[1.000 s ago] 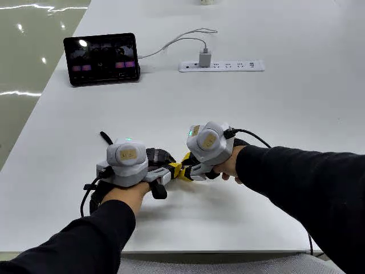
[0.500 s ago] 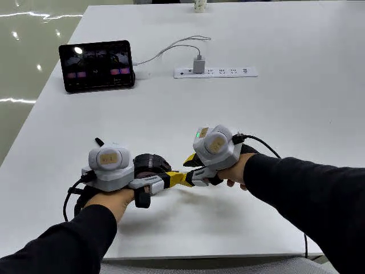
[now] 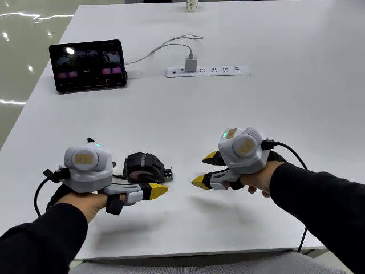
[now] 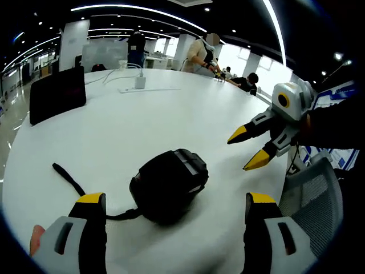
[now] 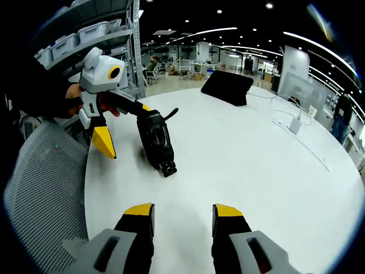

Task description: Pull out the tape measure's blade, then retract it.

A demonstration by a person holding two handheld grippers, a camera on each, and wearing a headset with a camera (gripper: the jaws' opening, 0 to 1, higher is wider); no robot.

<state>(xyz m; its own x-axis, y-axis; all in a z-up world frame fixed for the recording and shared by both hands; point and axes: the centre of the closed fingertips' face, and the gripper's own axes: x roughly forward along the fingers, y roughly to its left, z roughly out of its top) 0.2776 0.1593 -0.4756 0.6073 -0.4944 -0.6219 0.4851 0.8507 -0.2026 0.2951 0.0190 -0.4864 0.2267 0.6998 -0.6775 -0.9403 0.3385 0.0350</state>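
Nothing legible anywhere: the tablet (image 3: 87, 64) screen is a blur of small tiles (some pinkish), and any marking on the tape measure (image 3: 144, 166) is too small to read.

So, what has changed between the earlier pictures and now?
The two grippers, which met at the tape measure, have moved apart. The right gripper drew away to the person's right. The left gripper shifted left. Both are open and neither holds the tape measure now. It still lies on the table. The tablet and power strip are unchanged.
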